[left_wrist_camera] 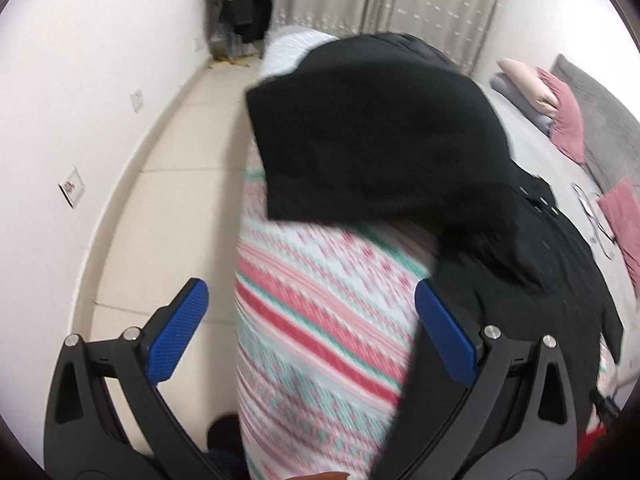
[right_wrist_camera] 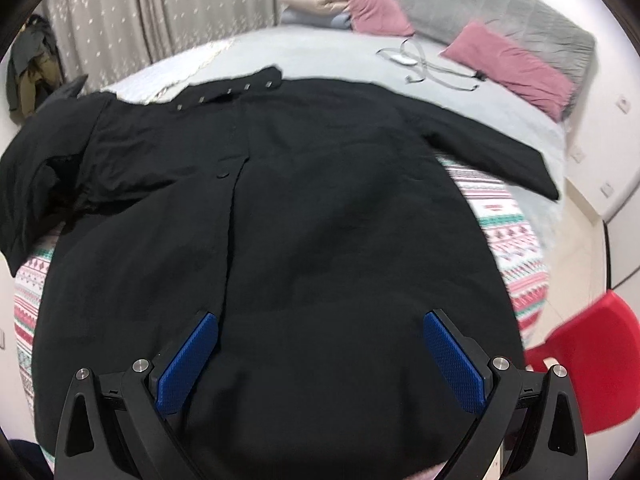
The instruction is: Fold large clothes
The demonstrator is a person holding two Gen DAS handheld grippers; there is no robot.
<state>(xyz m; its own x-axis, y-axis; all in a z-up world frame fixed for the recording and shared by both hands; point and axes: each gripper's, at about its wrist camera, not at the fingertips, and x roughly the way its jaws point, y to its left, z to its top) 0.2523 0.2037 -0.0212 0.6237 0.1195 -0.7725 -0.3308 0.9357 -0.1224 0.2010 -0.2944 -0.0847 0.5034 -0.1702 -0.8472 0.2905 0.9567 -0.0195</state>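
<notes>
The black coat (right_wrist_camera: 304, 216) lies spread flat on the bed, over a patterned blanket (right_wrist_camera: 516, 248) with pink, red and green bands. A row of small metal snaps runs along its far edge, and one sleeve (right_wrist_camera: 492, 152) stretches out to the right across the grey sheet (right_wrist_camera: 340, 52). In the left wrist view the other sleeve (left_wrist_camera: 360, 136) appears folded or lifted over the blanket, though blur makes that hard to settle. The right gripper (right_wrist_camera: 320, 360) hovers above the coat's near hem, its blue pads wide apart and empty. The left gripper (left_wrist_camera: 312, 332) is likewise spread, holding nothing, above the blanket at the bed's edge. Pink pillows (right_wrist_camera: 508, 68) rest against a grey headboard (right_wrist_camera: 460, 0); a red chair (right_wrist_camera: 596, 360) stands beside the bed.
</notes>
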